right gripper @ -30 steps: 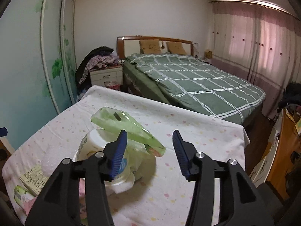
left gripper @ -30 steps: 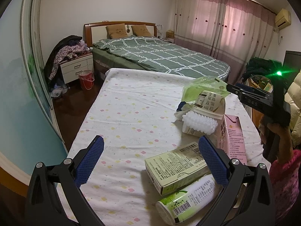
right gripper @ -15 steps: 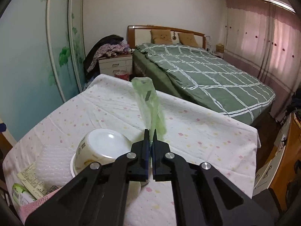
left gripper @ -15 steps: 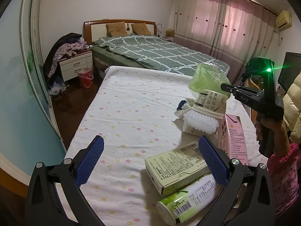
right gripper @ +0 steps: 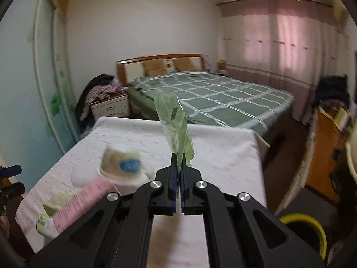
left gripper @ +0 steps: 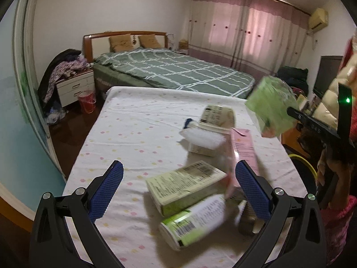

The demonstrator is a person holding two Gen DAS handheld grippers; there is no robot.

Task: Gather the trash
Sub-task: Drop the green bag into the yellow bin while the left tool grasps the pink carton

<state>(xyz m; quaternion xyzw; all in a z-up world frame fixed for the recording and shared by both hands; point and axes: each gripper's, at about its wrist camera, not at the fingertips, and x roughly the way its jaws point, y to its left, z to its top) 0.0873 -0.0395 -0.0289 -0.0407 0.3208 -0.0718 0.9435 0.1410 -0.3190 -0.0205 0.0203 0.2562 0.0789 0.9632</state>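
**Thin green bag pinched and lifted; the rest of the trash waits on the table**

The right gripper (right gripper: 177,167) has its fingers pressed together on the lower edge of a green plastic bag (right gripper: 175,122), which stands up above the table (right gripper: 223,156). The film looks thin and slippery, so it could slide out of the pinch if swung quickly.

The left gripper (left gripper: 178,187) hovers with fingers wide apart, holding nothing, over a white-and-green bottle (left gripper: 194,221) lying on its side against a pale green carton (left gripper: 185,185). A careless approach could roll the bottle off the near edge.

Farther back, a pink box (left gripper: 244,149) and a tipped paper bowl (left gripper: 217,118), its contents unclear. A yellow-rimmed bin (right gripper: 305,230) sits beside the table; its inside is dark.
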